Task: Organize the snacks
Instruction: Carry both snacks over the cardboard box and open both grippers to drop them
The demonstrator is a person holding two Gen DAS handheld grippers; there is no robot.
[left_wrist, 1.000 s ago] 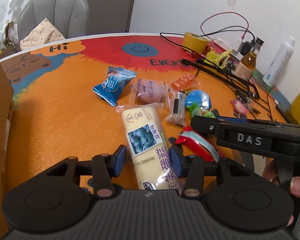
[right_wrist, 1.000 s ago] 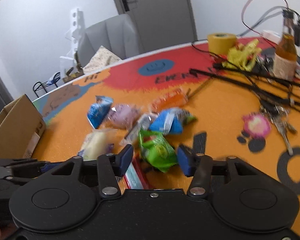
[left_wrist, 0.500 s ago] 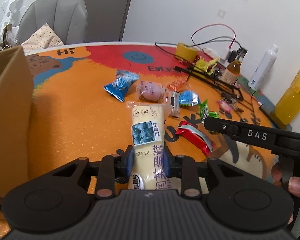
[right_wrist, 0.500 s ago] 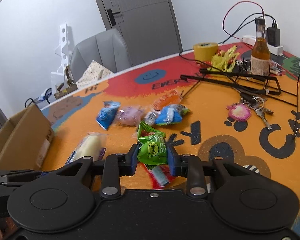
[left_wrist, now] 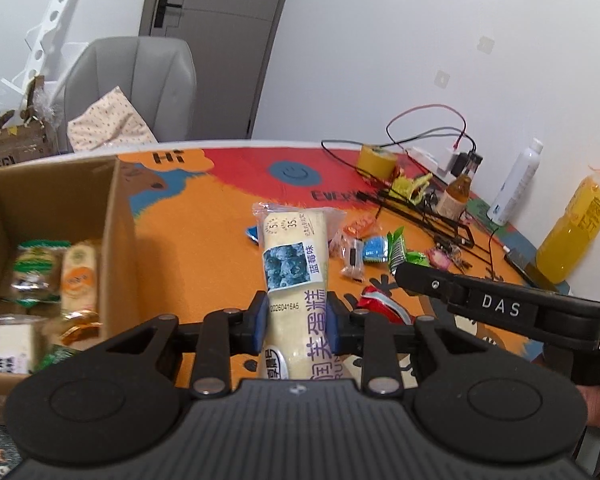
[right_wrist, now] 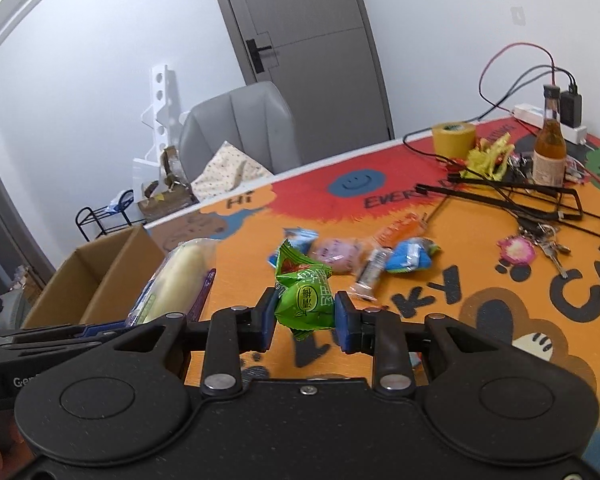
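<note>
While several snacks already lay in the box (left_wrist: 115, 216) at frame left, your left gripper (left_wrist: 295, 320) pinched the cake roll (left_wrist: 291, 264), your right gripper (right_wrist: 306, 316) the green packet (right_wrist: 304, 296), and five or six candies (right_wrist: 410, 256) waited mid-table.

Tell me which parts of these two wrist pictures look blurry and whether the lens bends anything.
Left wrist view: the snacks inside the cardboard box are smeared, while the cake roll label reads sharp. Right wrist view: the orange packet is soft, the green packet crisp. Both views: fisheye curves the door frame and table edge.
</note>
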